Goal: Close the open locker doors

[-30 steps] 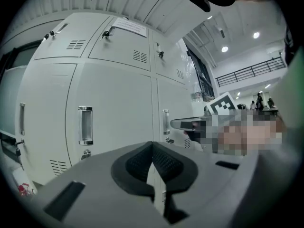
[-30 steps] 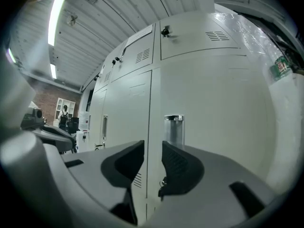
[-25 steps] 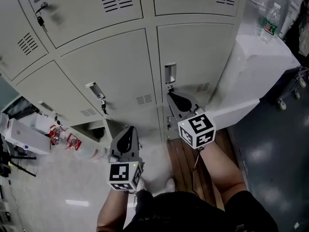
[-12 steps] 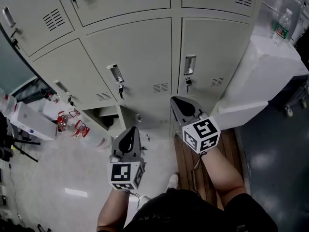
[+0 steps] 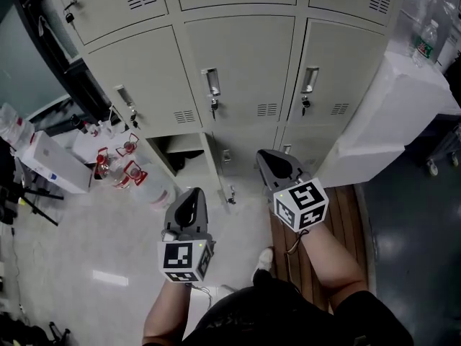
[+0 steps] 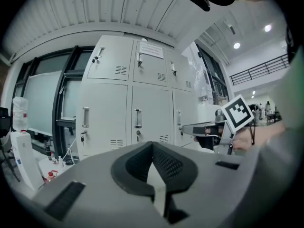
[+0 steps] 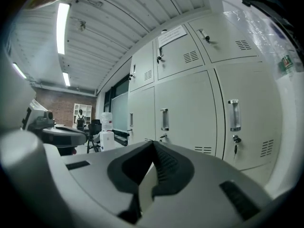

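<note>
Now | left gripper (image 5: 191,195): jaws pressed together, empty | right gripper (image 5: 269,157): same | open pale-grey metal locker door (image 5: 218,166): bottom row, between both tips, untouched

Grey left gripper (image 5: 194,192) and right gripper (image 5: 263,154); black clothing (image 5: 274,316).
Black ribbed pads (image 6: 166,165) line the jaws; behind each, a black-and-white marker cube (image 5: 301,205).

lockers (image 5: 241,56) matt painted metal, handles (image 5: 210,81) shiny chrome; floor (image 5: 86,251) glossy pale; plank strip (image 5: 346,207) wood
</note>
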A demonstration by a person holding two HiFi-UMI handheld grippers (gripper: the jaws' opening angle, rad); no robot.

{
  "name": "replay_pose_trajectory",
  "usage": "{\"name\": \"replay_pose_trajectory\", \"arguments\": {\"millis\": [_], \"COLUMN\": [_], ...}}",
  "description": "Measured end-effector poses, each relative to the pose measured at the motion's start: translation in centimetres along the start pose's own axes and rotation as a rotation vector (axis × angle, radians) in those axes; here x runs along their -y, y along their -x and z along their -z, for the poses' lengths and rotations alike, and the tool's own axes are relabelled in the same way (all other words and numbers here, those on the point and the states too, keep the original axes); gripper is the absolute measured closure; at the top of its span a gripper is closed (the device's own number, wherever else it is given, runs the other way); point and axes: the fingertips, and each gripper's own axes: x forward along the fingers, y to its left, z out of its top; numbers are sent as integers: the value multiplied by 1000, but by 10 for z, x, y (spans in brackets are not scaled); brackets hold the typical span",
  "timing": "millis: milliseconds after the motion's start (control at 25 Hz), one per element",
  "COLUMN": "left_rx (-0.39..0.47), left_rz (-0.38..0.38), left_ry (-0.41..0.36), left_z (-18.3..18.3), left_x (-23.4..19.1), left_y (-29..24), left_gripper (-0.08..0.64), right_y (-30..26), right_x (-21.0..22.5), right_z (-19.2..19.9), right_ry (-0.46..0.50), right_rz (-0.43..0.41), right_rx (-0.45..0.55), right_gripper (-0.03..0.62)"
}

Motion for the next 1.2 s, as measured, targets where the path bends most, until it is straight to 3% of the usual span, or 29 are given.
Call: {"name": "replay_pose_trajectory", "arguments": {"millis": [640,1200], "left_rx": [12,-23], "left_rz": [21,52], "left_ry": [15,5], "left_z": [28,79], "left_x": [-37,-63], "left_y": [139,170], "left_gripper": [557,555], "right_y": [51,47], "right_x": [-146,-193], "right_z": [24,83], "right_ry": [5,-14], "right_rz": [11,32], "right_rx": [-35,-140], "right_gripper": [592,592]}}
